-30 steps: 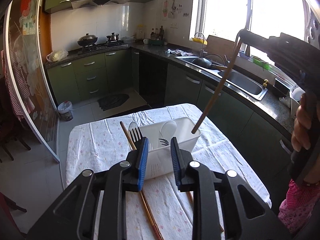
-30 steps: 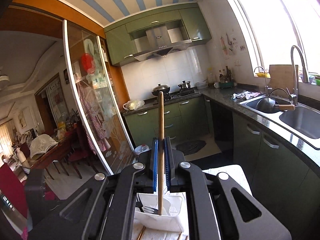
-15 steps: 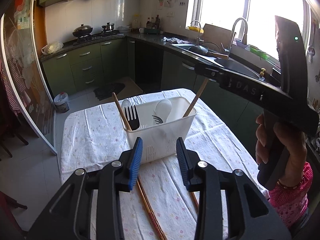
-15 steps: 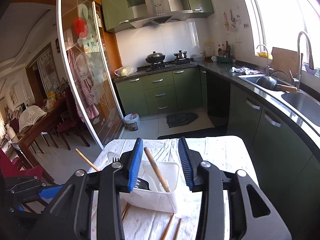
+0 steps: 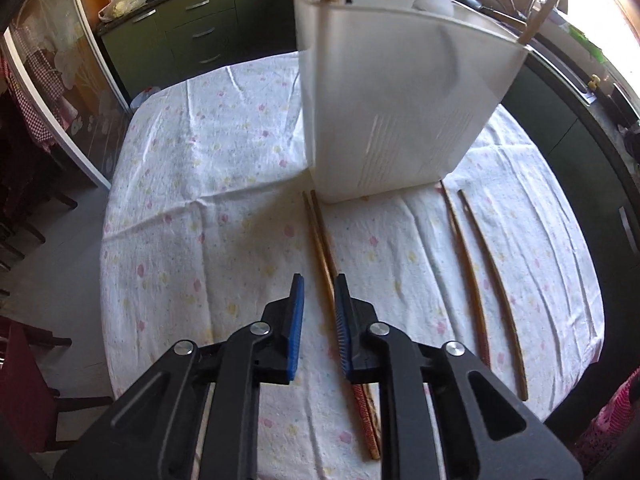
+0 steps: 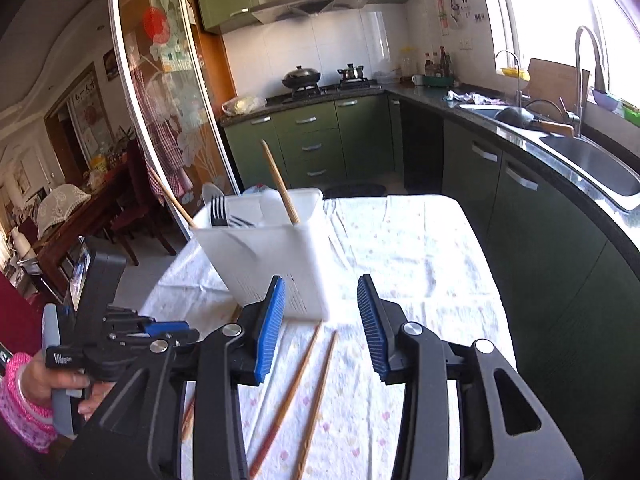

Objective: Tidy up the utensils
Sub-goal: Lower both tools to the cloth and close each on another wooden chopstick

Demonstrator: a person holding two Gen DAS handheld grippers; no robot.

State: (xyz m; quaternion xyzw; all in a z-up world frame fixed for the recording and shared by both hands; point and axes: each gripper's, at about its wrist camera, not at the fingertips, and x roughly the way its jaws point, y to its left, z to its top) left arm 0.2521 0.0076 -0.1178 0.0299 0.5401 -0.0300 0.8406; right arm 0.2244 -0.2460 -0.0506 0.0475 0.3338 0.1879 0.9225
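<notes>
A white plastic utensil holder (image 5: 400, 92) (image 6: 276, 256) stands on the flowered tablecloth (image 5: 192, 184). It holds a black fork (image 6: 218, 210), a white spoon and two wooden chopsticks (image 6: 280, 182). A pair of chopsticks (image 5: 320, 232) lies in front of the holder, running between my left gripper's (image 5: 319, 316) open blue pads. Two more chopsticks (image 5: 476, 272) (image 6: 308, 384) lie to the right, below my right gripper (image 6: 322, 324), which is open and empty above the table.
Green kitchen cabinets (image 6: 316, 136) and a stove stand at the back. A counter with a steel sink (image 6: 588, 160) runs along the right. A glass sliding door (image 6: 160, 112) and dining chairs are on the left. The table edge is near on all sides.
My right gripper opened, left its chopstick in the holder and pulled back. My left gripper dropped low to the table and now straddles the pair of chopsticks.
</notes>
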